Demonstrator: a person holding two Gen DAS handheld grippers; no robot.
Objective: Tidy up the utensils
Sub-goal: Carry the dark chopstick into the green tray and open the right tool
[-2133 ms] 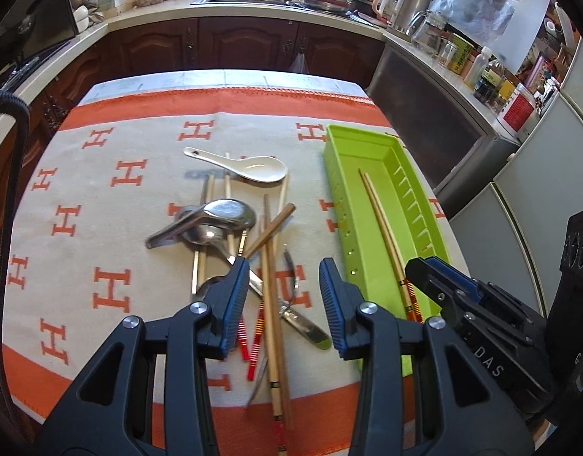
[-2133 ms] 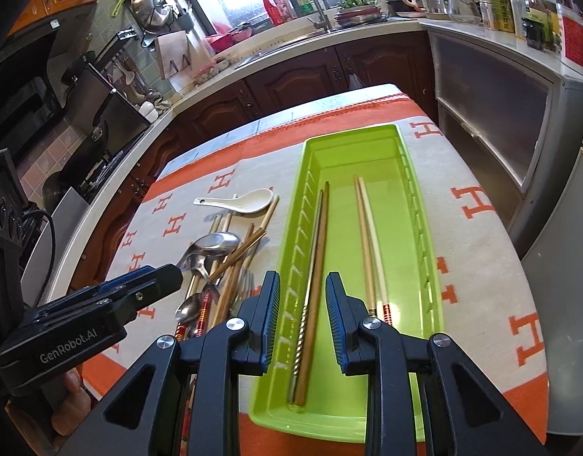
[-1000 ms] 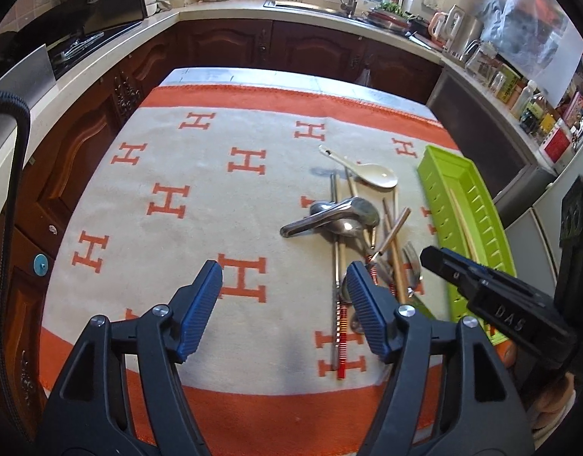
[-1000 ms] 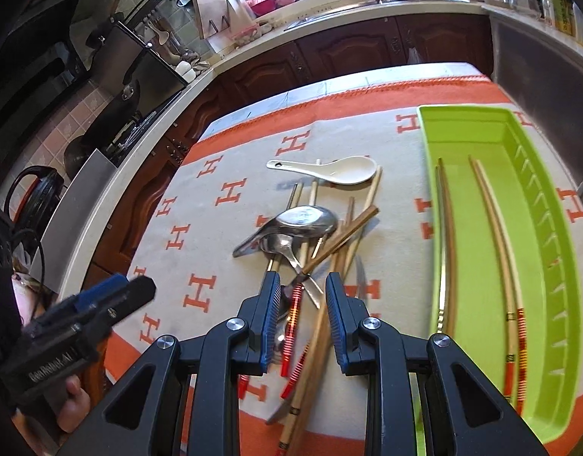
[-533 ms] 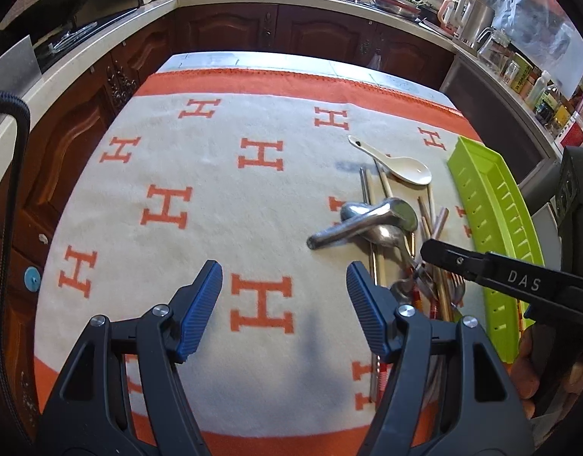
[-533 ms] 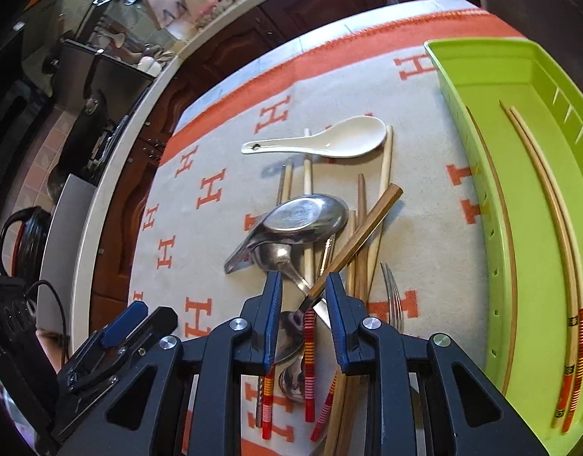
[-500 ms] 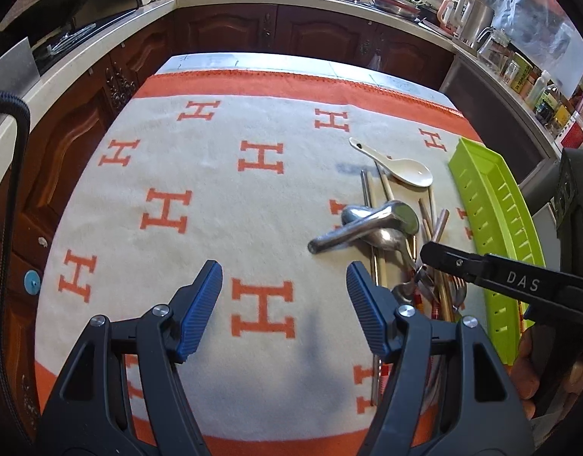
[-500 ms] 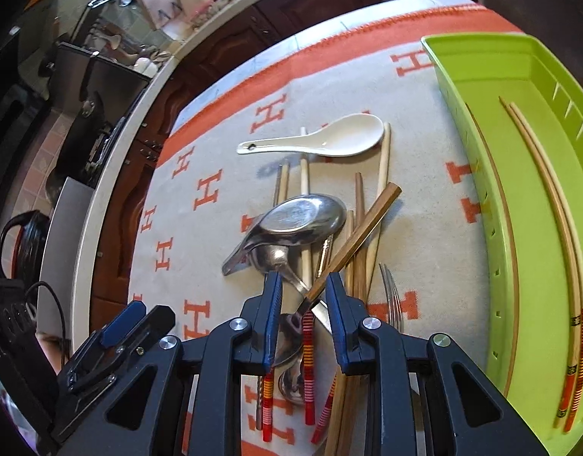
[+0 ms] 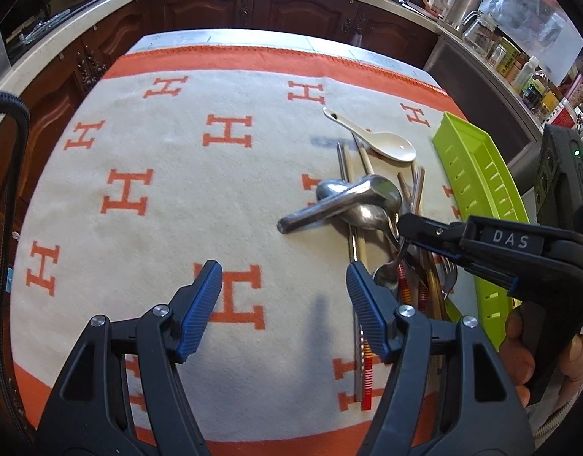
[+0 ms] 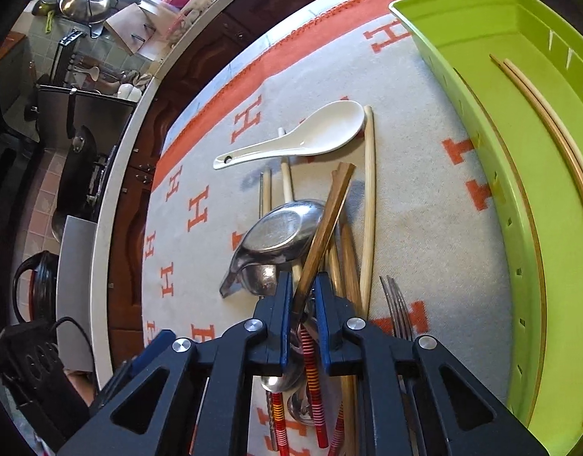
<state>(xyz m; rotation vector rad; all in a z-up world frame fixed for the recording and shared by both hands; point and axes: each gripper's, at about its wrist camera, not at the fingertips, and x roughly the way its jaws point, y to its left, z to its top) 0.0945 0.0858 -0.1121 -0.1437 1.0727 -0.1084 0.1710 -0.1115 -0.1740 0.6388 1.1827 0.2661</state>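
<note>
A heap of utensils lies on the cloth: a metal ladle (image 10: 280,231) (image 9: 344,201), a white ceramic spoon (image 10: 302,138) (image 9: 371,140), a fork (image 10: 397,311), several chopsticks. My right gripper (image 10: 302,285) (image 9: 401,224) is low over the heap, its jaws closed on the dark brown chopstick (image 10: 329,212) that leans across the ladle. My left gripper (image 9: 283,285) is open and empty above bare cloth, left of the heap. The green tray (image 10: 462,38) (image 9: 477,174) holds several chopsticks (image 10: 546,114).
The orange and cream cloth (image 9: 177,174) covers the table. Kitchen counters and dark cabinets (image 9: 291,7) surround it, with a stove (image 10: 82,152) at the left. Bottles and jars (image 9: 519,72) stand on the right counter.
My right gripper has dropped into the heap and closed its jaws on the dark brown chopstick. My left gripper has moved left, clear of the heap, and stays open.
</note>
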